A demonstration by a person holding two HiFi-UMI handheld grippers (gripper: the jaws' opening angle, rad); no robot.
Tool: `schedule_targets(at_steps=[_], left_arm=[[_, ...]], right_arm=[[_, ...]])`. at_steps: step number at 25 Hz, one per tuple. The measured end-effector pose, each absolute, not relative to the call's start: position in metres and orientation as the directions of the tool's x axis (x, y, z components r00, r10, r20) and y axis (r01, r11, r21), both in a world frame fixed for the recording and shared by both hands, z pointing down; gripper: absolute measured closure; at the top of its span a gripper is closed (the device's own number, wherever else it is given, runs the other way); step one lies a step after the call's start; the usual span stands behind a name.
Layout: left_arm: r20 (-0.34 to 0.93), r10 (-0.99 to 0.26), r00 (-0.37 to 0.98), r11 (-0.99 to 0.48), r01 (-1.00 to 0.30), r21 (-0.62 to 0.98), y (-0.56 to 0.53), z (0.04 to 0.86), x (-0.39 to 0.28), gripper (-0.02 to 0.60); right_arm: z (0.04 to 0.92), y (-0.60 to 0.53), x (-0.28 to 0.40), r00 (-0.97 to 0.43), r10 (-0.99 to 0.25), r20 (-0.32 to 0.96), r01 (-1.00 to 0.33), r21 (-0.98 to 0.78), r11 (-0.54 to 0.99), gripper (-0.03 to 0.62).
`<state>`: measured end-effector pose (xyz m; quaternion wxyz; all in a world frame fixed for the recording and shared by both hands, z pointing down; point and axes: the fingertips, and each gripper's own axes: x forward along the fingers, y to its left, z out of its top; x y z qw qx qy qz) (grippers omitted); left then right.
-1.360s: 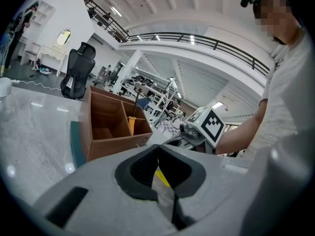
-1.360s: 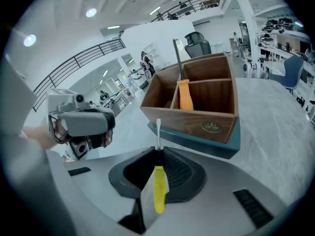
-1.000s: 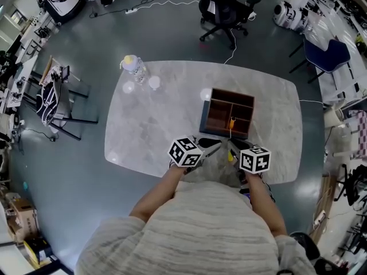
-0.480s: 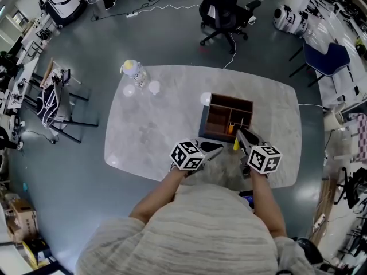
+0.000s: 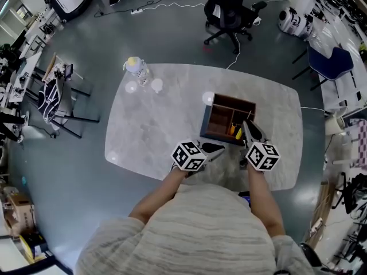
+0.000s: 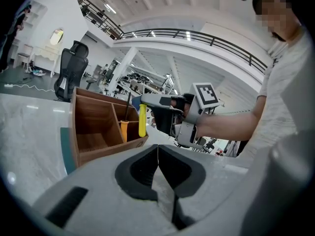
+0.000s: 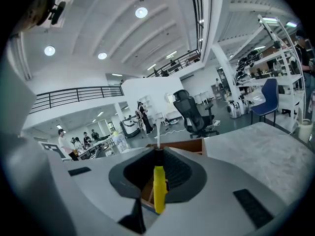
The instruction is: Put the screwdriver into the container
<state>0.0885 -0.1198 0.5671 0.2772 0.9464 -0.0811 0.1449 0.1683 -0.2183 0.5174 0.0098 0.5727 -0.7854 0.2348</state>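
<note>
Screwdriver [image 7: 158, 194] clamped in right hand-held gripper [image 7: 158, 152] over marble table [image 5: 160, 119] (left hand-held gripper [image 6: 157, 149] closed).

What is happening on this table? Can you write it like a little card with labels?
right gripper: shut on the yellow screwdriver
where: upright, at the near edge of the wooden container
left gripper: shut, holding nothing
container: on the marble table, orange-handled tool inside
bottle: far left corner of the table
</note>
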Motion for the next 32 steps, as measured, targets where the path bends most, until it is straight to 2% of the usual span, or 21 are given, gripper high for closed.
schedule_targets(at_steps=[13, 22, 32], left_arm=[[0.321, -0.072, 0.944, -0.830, -0.235, 0.506, -0.121, 0.569, 0.085, 0.568], [0.322, -0.067, 0.944, -0.826, -0.234, 0.513, -0.122, 0.570, 0.085, 0.568], [0.321, -0.069, 0.945, -0.824, -0.235, 0.516, -0.123, 0.571, 0.084, 0.568]], right_arm=[[0.525, -0.228, 0.171, -0.259, -0.934, 0.244, -0.938, -0.294, 0.184, 0.540], [0.535, -0.231, 0.172, -0.213, -0.941, 0.263, -0.952, -0.274, 0.139, 0.540], [0.554, -0.225, 0.167, -0.229, -0.921, 0.315, -0.949, -0.281, 0.140, 0.540]])
